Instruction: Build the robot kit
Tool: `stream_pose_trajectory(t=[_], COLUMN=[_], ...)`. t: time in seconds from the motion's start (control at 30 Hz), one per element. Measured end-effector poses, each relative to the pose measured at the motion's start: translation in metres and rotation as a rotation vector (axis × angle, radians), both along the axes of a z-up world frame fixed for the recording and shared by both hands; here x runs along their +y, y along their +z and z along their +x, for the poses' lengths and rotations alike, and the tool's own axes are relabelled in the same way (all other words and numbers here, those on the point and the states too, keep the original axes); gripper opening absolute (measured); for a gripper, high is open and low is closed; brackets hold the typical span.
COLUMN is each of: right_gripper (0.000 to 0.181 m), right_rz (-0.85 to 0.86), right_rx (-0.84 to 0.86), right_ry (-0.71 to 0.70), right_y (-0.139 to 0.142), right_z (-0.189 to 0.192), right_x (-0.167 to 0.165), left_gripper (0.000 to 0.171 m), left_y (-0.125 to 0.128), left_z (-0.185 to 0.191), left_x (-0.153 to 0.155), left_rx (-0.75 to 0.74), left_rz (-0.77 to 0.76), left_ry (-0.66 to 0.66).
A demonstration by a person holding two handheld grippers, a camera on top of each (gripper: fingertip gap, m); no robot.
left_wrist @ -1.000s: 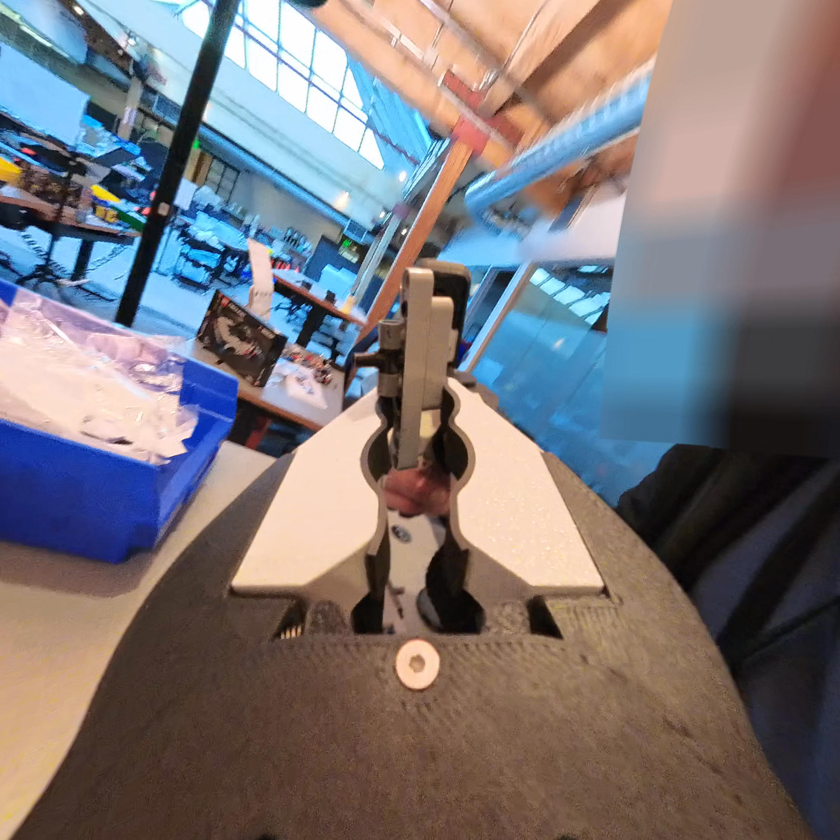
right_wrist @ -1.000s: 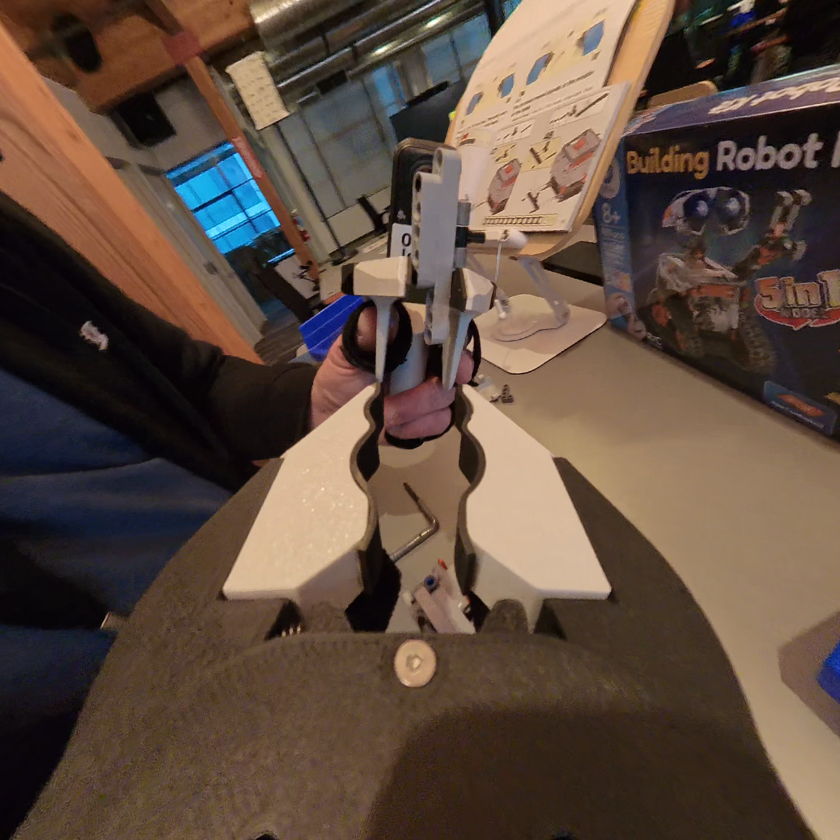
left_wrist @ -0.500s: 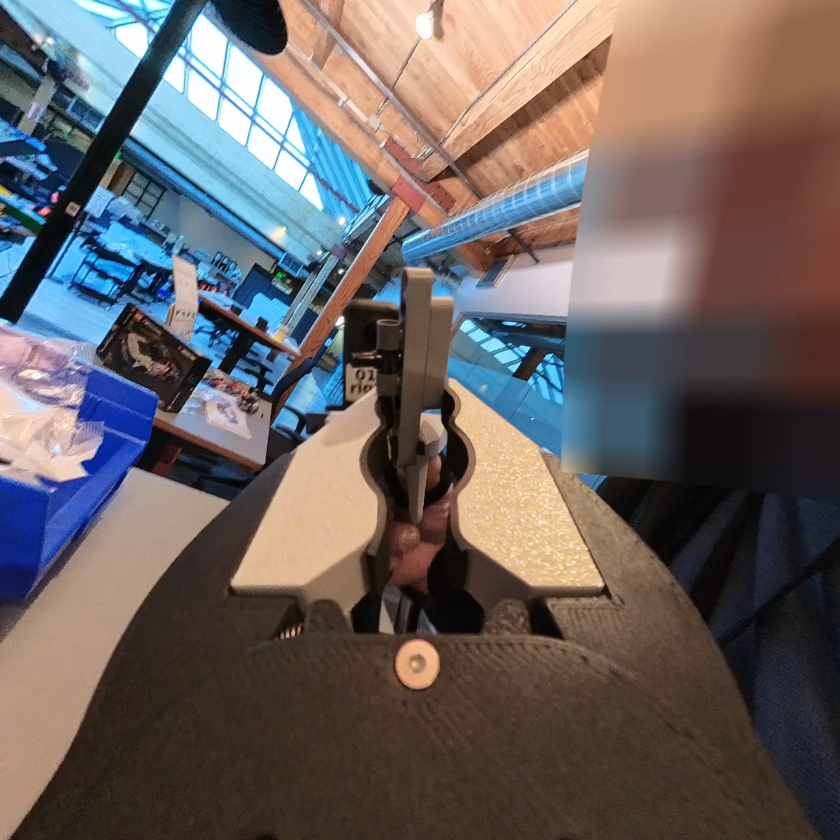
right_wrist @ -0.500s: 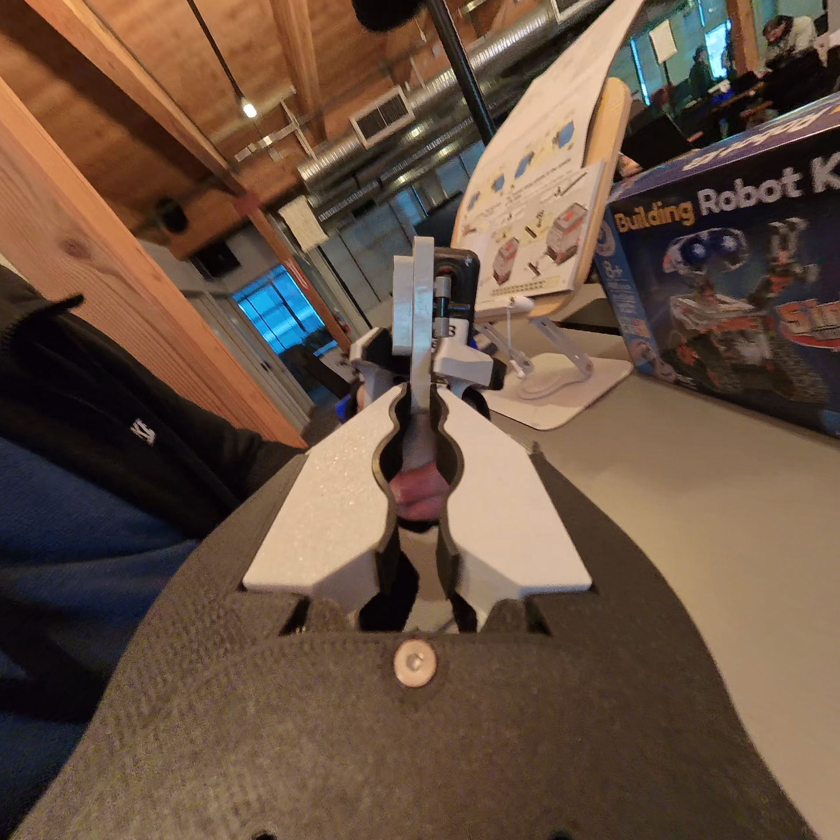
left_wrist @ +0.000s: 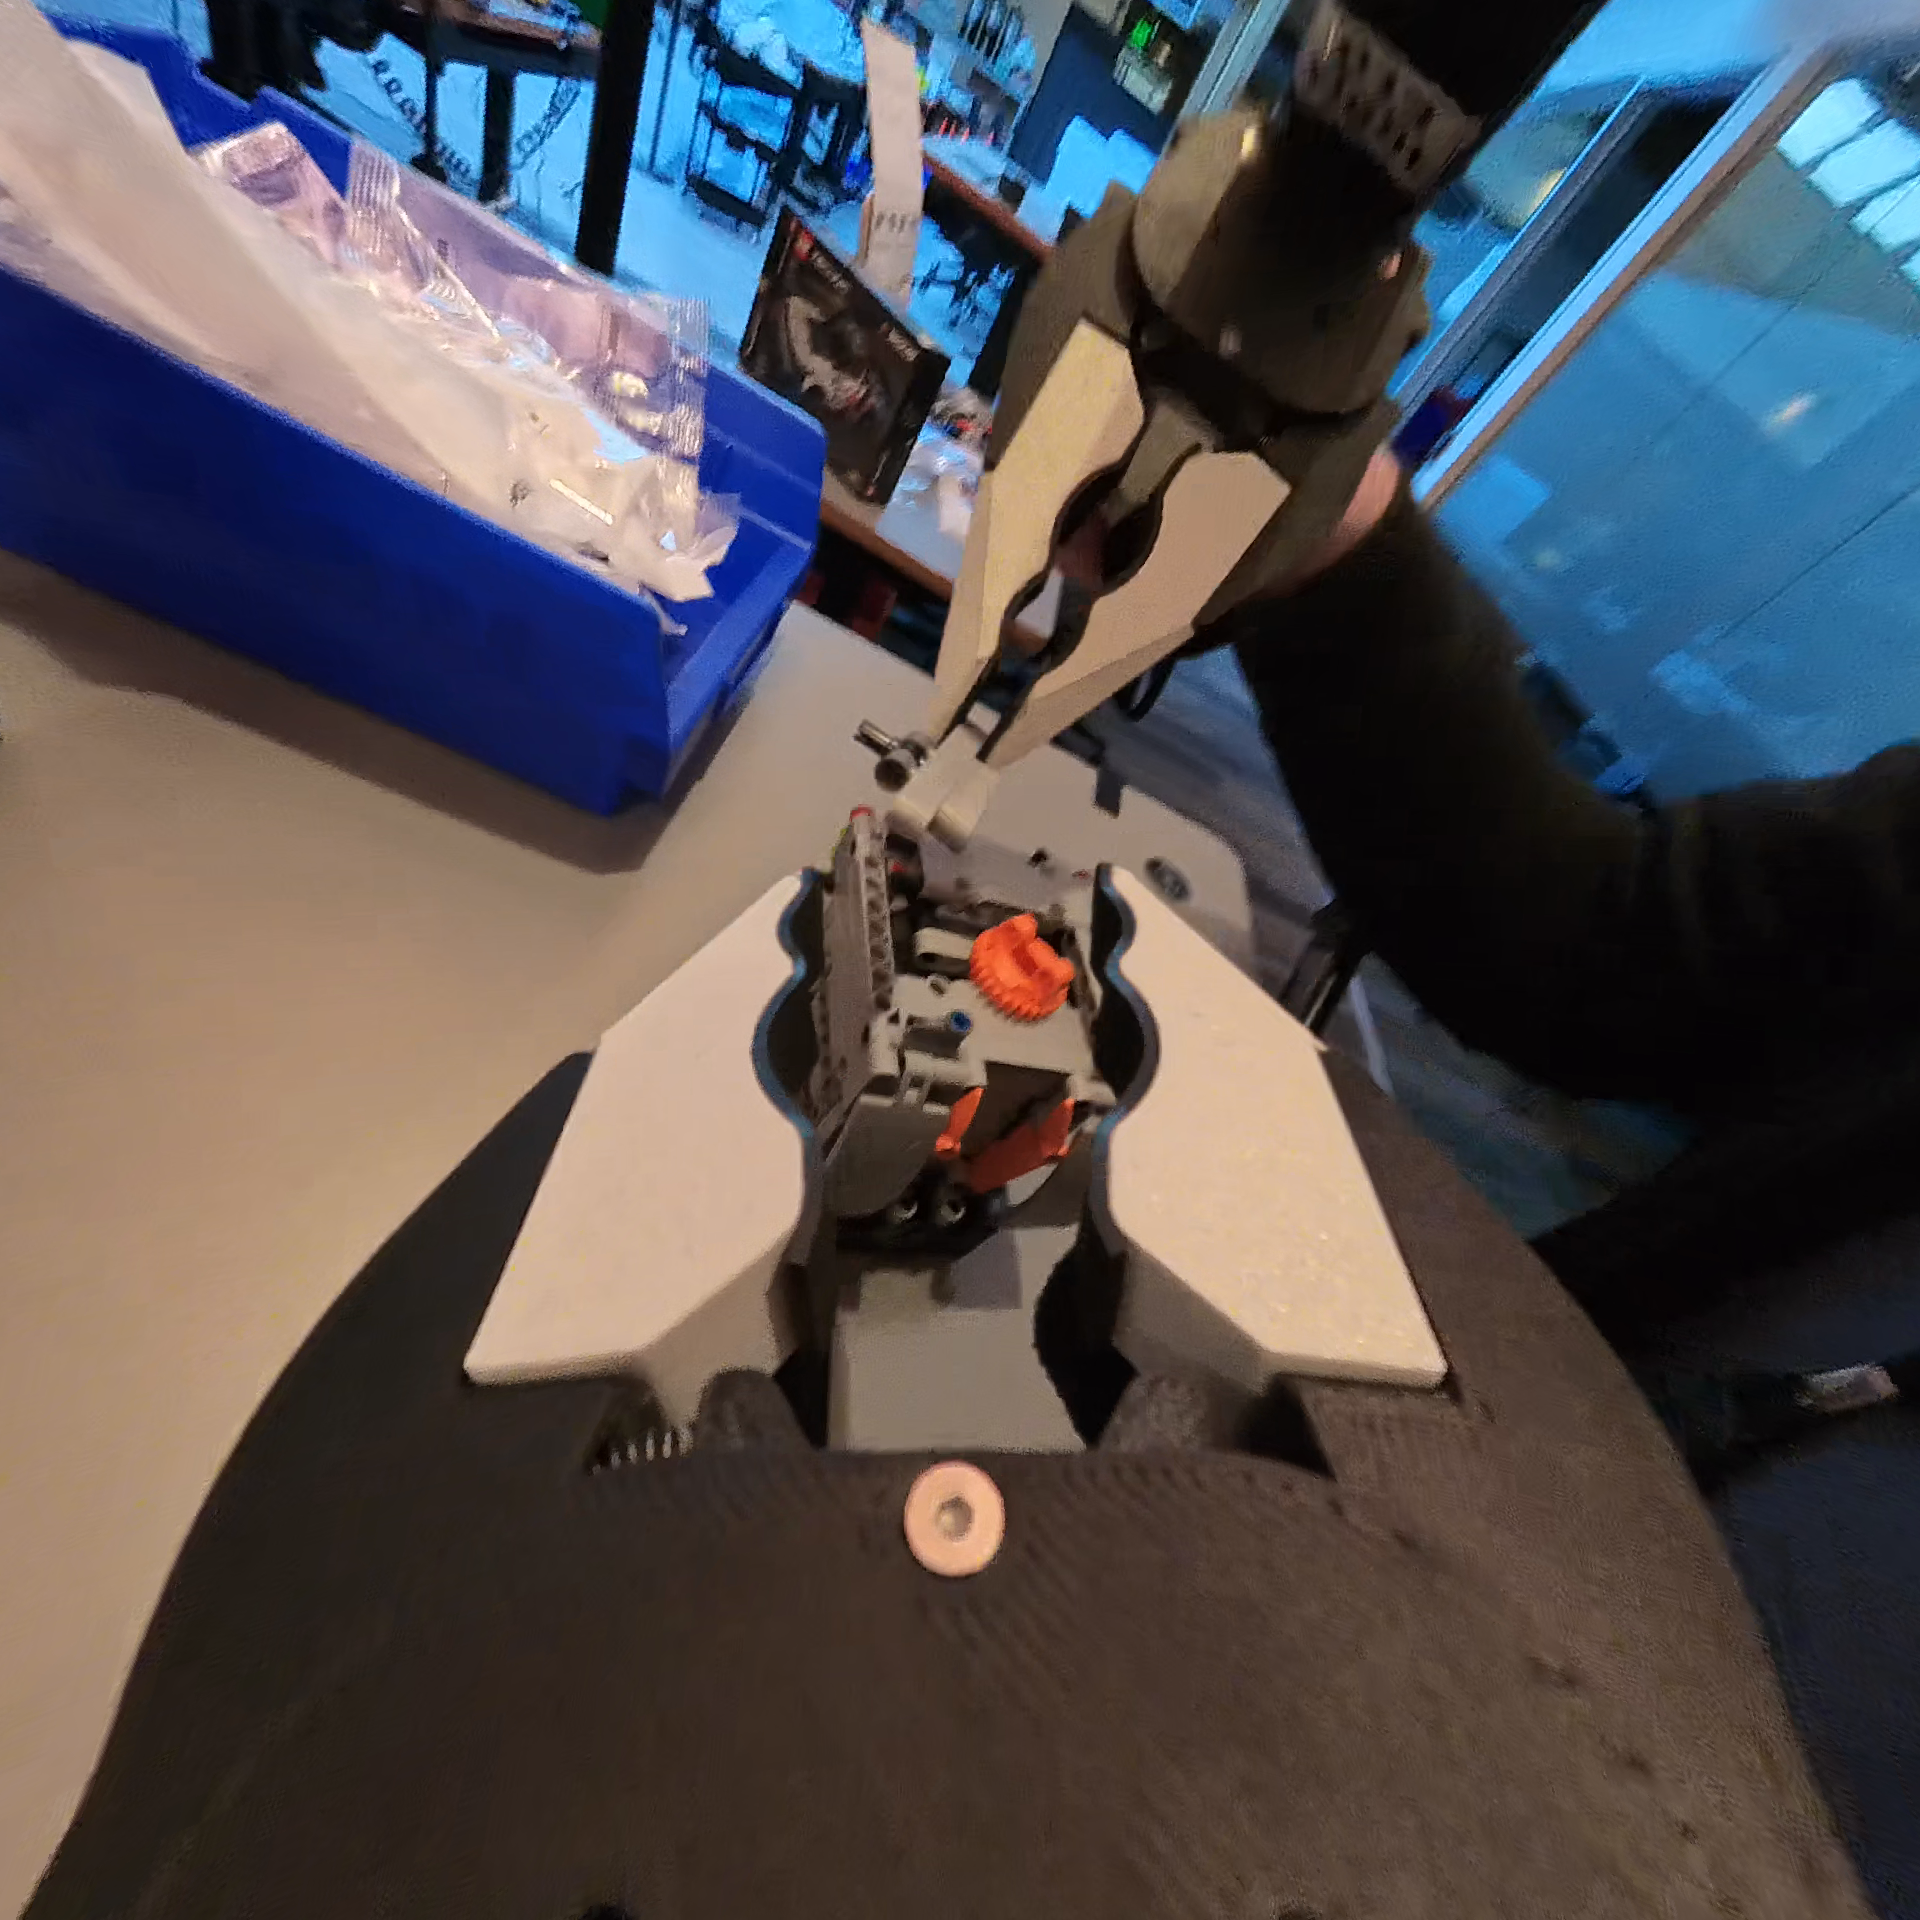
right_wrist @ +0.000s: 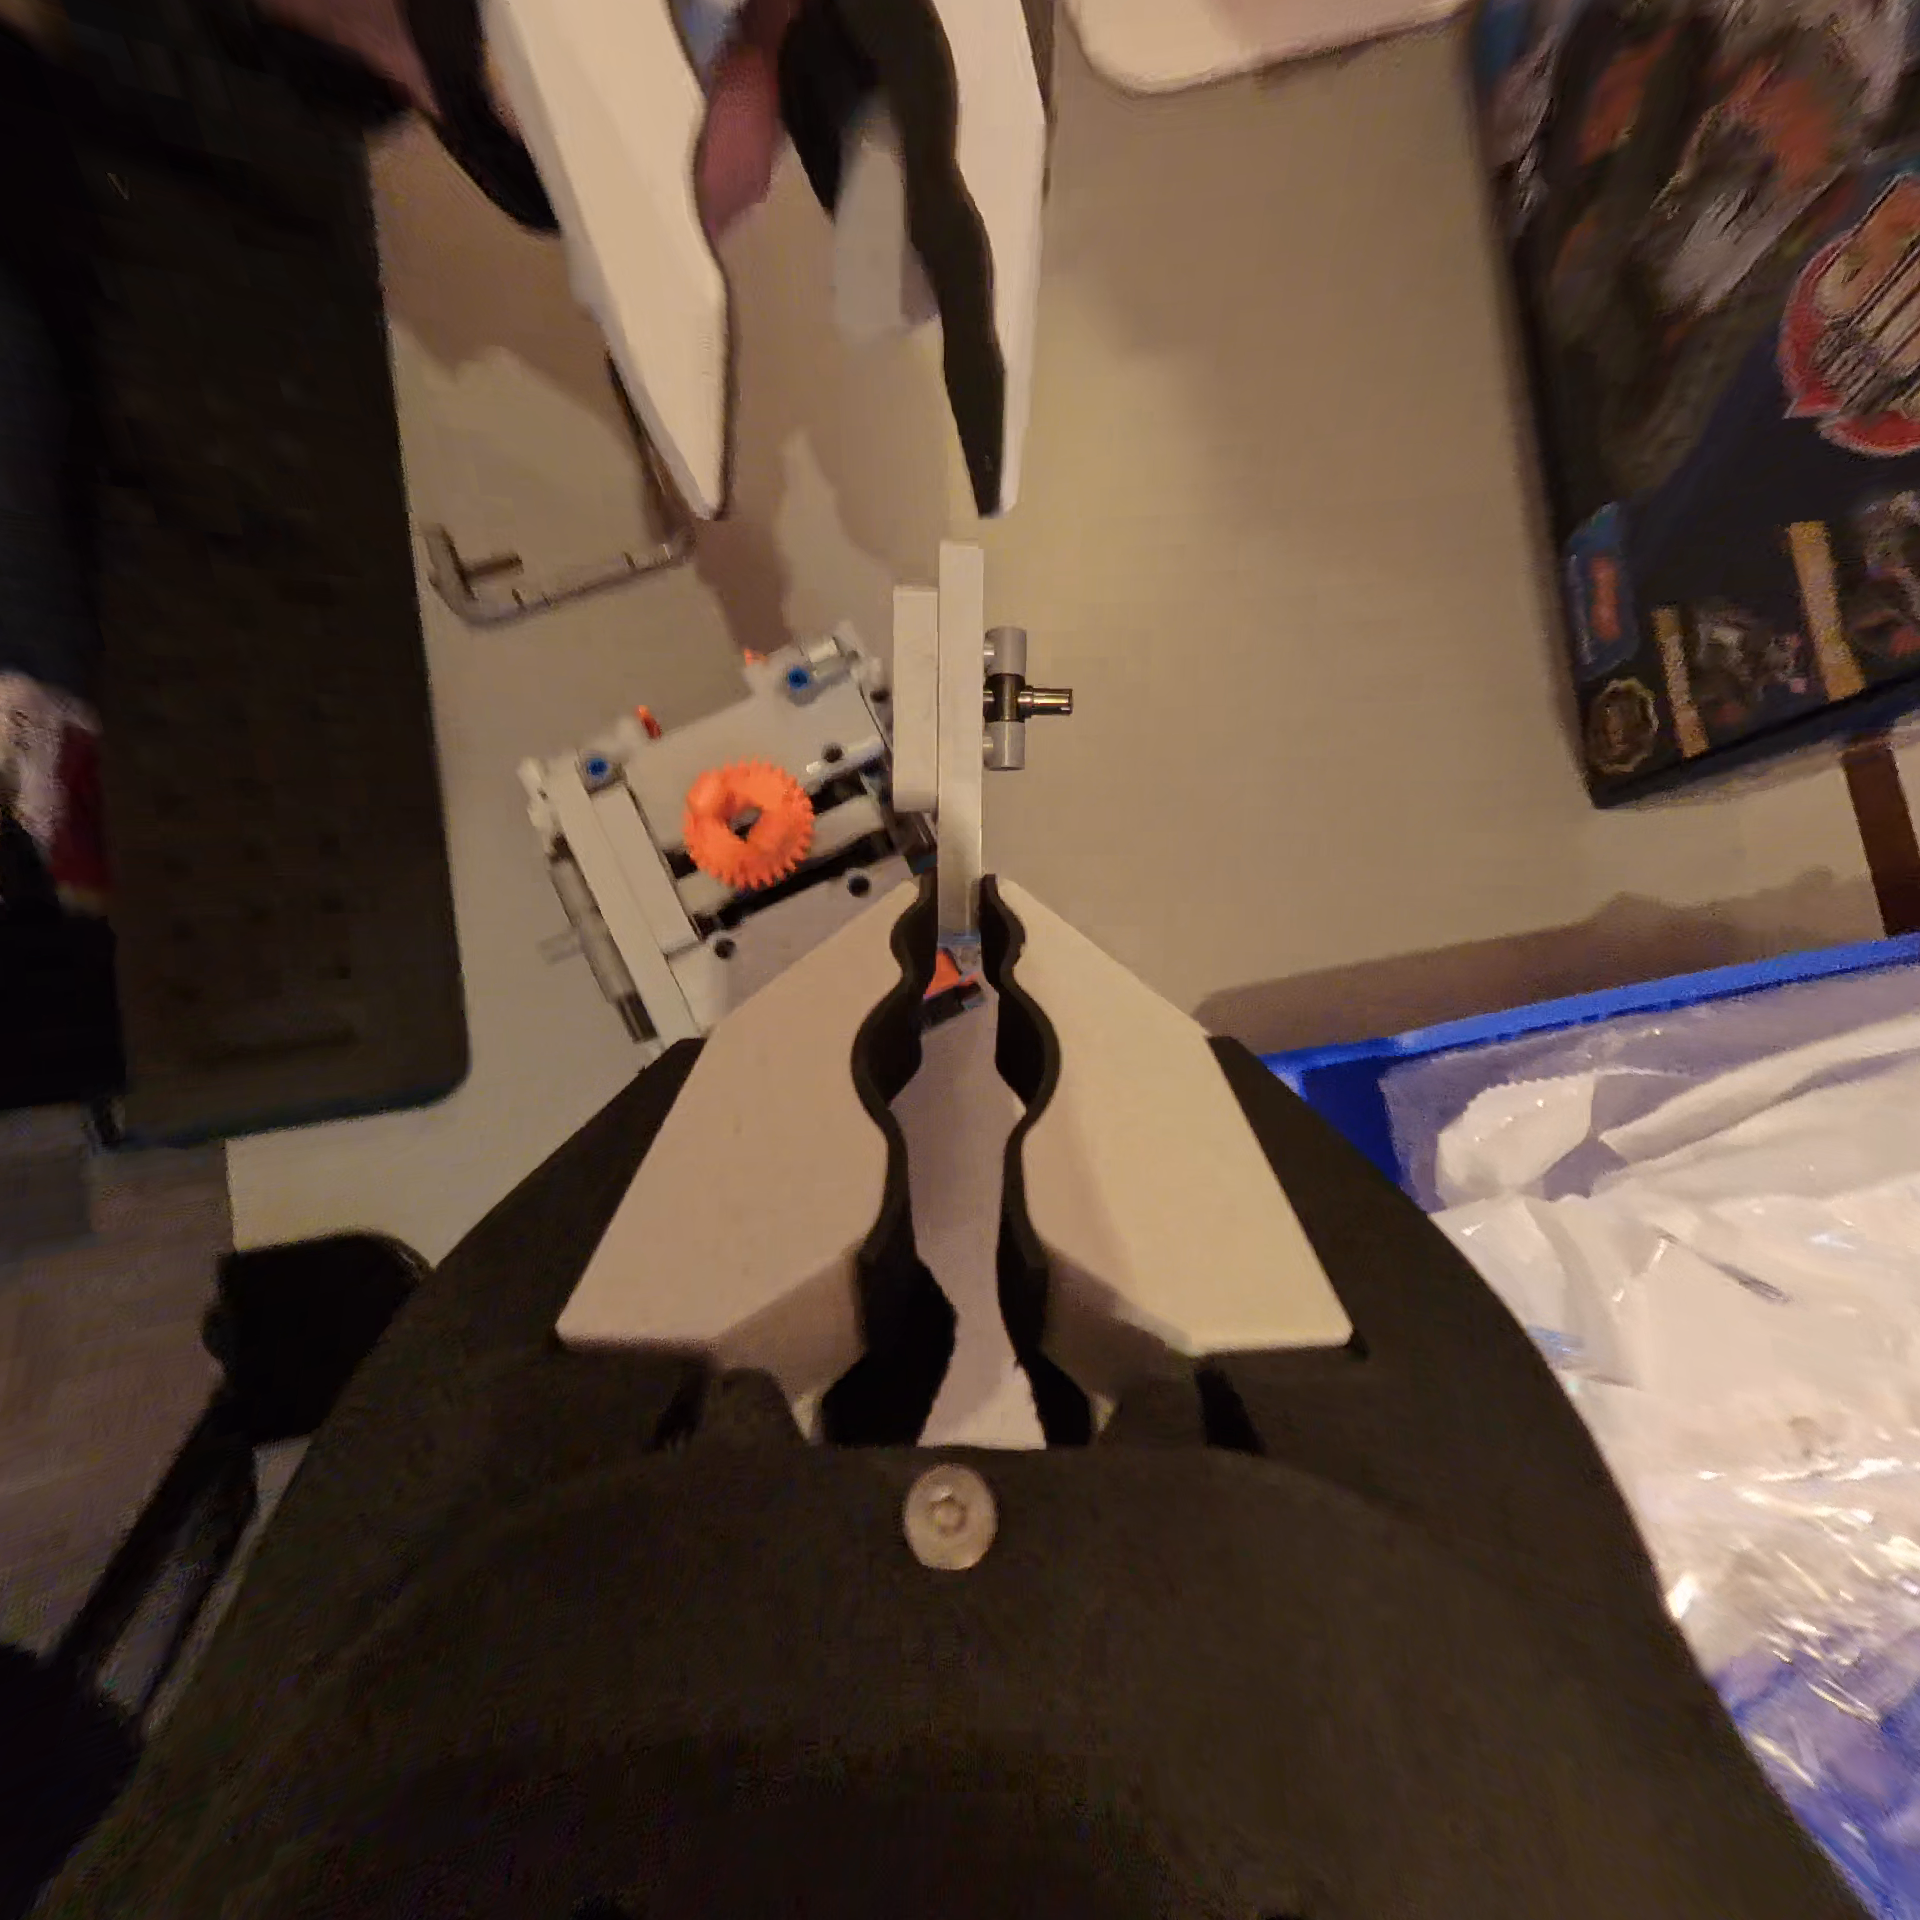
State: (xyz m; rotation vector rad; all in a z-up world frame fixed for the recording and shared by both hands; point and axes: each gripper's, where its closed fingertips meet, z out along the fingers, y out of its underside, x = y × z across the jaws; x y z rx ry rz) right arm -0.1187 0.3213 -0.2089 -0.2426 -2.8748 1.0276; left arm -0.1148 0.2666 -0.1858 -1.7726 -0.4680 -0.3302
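My right gripper is shut on a thin white beam that carries a grey connector with a black pin. It points down at the table and holds the beam just above the right edge of a grey brick assembly with an orange gear. My left gripper is open and empty, and the assembly shows between its fingers. In the left wrist view the right gripper comes down from above with the beam. In the right wrist view the left gripper hangs open beyond the assembly.
A blue bin of clear plastic bags stands on the grey table; its rim is at the right. A printed kit box, a dark mat and a grey frame piece lie around. A dark sleeve reaches in. Tip to tip, the grippers are about 7 centimetres apart.
Both grippers held the beam up in the air together. The left gripper has let go and opened. Both now tilt down at the table, the right one carrying the beam over the assembly.
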Motion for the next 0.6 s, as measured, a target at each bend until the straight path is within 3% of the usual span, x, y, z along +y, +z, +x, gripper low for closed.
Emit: stream_pose_trajectory(t=[0.1, 0.4, 0.6], right_gripper=[0.005, 0.005, 0.005], right_rz=[0.129, 0.235, 0.265], right_rx=[0.023, 0.06, 0.063], right_ry=[0.08, 0.259, 0.319], right_y=[-0.016, -0.026, -0.028], right_z=[-0.001, 0.0, -0.001], right_x=[0.005, -0.004, -0.003], left_gripper=[0.049, 0.045, 0.032], left_y=[-0.016, -0.043, -0.054], left_z=[0.006, 0.014, 0.014], left_x=[0.003, 0.015, 0.014], left_rx=[0.092, 0.269, 0.36], left_rz=[-0.094, -0.286, -0.384], left_ry=[0.012, 0.007, 0.031])
